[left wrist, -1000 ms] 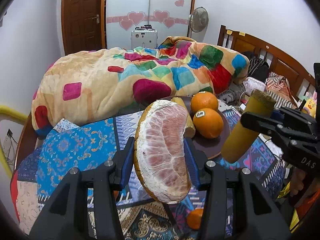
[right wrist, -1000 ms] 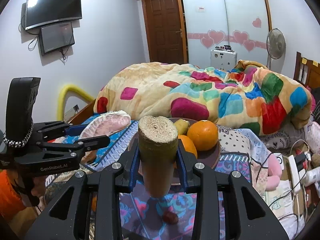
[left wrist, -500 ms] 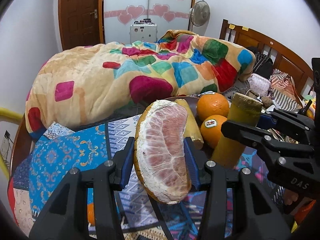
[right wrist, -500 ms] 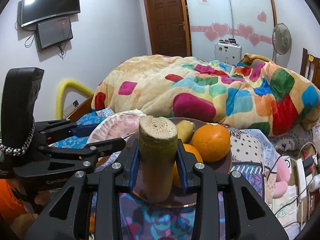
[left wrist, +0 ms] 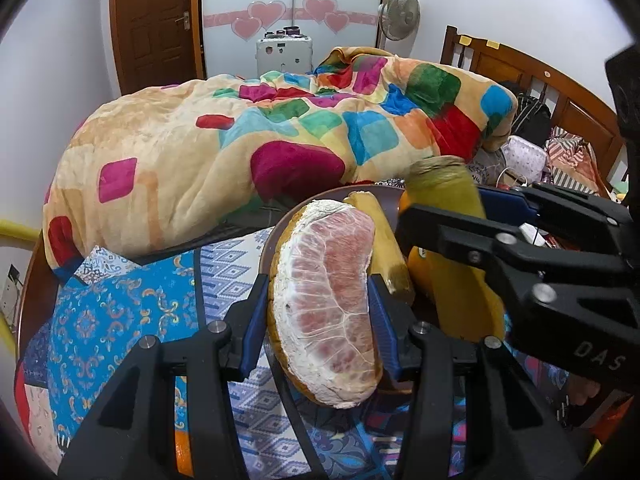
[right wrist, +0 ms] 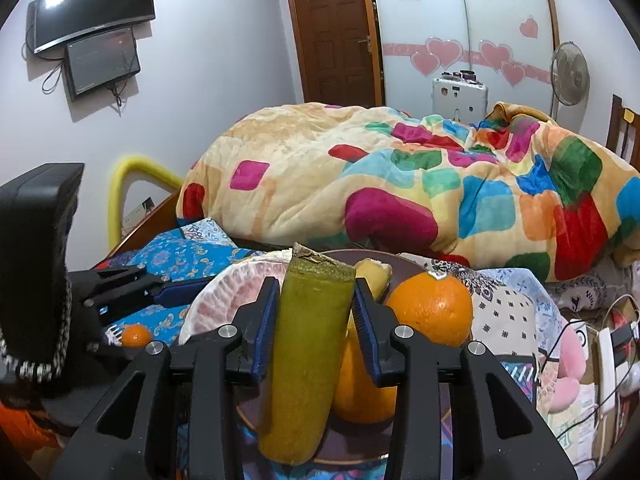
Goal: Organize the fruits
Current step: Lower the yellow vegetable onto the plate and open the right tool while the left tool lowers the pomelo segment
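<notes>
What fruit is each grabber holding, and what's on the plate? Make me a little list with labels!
left gripper: shut on the pomelo wedge, pink flesh facing the camera
right gripper: shut on the sugarcane piece, greenish-yellow, nearly upright
plate: brown, round, on the patterned cloth
on the plate: two oranges, one more yellowish stalk piece
off the plate: a small orange fruit on the cloth
behind: colourful blanket on the bed

Peeled pomelo wedge point(left wrist: 330, 300), pink flesh, white pith, upright at left edge of brown plate point(right wrist: 404, 262). Yellow-green sugarcane piece point(right wrist: 308, 356) upright over plate front. On plate: two oranges point(right wrist: 430, 308), yellowish cane piece point(left wrist: 384, 248). Small orange point(right wrist: 136, 336) left of plate.
</notes>
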